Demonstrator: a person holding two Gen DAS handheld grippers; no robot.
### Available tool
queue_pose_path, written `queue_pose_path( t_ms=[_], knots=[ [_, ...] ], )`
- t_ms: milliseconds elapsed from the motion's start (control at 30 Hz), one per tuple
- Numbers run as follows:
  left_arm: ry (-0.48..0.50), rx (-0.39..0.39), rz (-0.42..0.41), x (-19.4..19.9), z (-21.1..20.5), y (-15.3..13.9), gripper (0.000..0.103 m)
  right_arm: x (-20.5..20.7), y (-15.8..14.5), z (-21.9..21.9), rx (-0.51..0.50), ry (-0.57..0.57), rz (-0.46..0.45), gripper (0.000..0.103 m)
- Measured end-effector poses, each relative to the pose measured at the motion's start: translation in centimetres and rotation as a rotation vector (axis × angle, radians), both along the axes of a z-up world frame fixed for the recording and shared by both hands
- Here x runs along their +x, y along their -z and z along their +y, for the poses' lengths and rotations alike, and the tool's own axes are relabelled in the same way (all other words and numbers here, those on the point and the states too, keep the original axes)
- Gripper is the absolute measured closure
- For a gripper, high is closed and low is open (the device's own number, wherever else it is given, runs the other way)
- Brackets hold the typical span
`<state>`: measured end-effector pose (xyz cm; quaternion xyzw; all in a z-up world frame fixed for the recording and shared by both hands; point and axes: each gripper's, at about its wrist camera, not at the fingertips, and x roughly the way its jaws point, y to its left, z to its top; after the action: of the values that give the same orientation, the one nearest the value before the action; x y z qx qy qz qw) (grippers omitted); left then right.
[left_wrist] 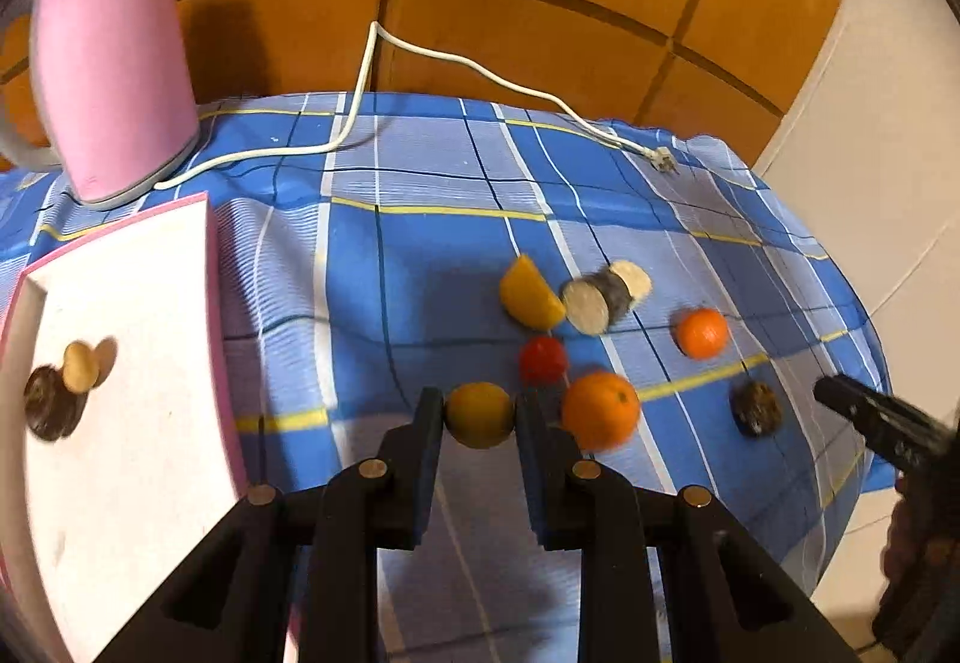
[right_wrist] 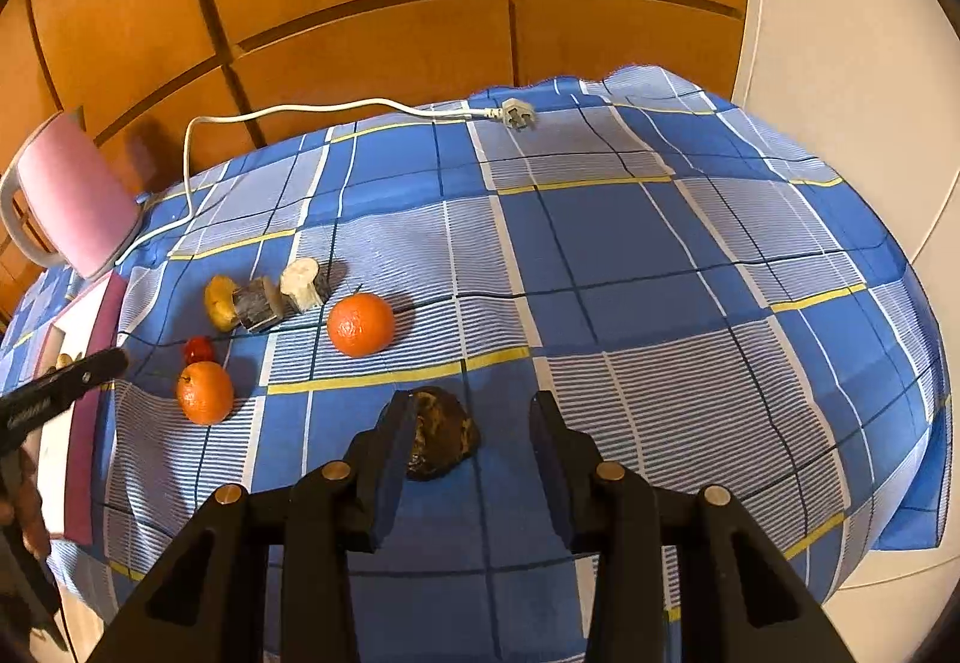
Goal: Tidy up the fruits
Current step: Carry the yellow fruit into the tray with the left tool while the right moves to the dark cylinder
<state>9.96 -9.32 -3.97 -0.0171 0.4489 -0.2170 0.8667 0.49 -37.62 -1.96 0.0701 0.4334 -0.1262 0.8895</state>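
Gripping yellow fruit (left_wrist: 479,414), left fingers (left_wrist: 427,423) clamped; right fingers (right_wrist: 396,423) parted around dark fruit (right_wrist: 441,441), near cloth edge.

The left gripper (left_wrist: 479,414) is pitched steeply down, its jaws clamped on a small yellow fruit (left_wrist: 479,414). The right gripper (right_wrist: 471,423) is seen at its 3 o'clock, likewise tilted down, jaws parted

Both wrist fisheyes look steeply down from close above the near edge of the checked tablecloth (right_wrist: 600,243) toward the wooden wall, the left one over the left end by the white tray (left_wrist: 132,363), the right one further right, sharing the scattered fruit mid-table.
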Motion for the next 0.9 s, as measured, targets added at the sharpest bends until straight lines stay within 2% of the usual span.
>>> queue_pose_path(
  t_ms=[400, 600, 733, 900],
  knots=[
    [-0.001, -0.014, -0.028, -3.1, 1.4, -1.0, 0.078, 1.0, 0.5, 2.3, 0.013, -0.083, 0.018, 0.064],
    [-0.040, -0.003, -0.049, -4.0, 2.8, -1.6, 0.078, 4.0, 0.8, 5.1, 0.045, -0.215, 0.022, 0.064],
    [-0.086, 0.004, -0.057, -4.6, 4.7, -1.8, 0.078, 7.2, 1.5, 7.3, 0.025, -0.299, 0.036, 0.064],
    [-0.140, 0.011, -0.072, -5.5, 7.0, -2.2, 0.078, 10.3, 2.2, 8.8, -0.010, -0.347, 0.055, 0.064]
  ],
)
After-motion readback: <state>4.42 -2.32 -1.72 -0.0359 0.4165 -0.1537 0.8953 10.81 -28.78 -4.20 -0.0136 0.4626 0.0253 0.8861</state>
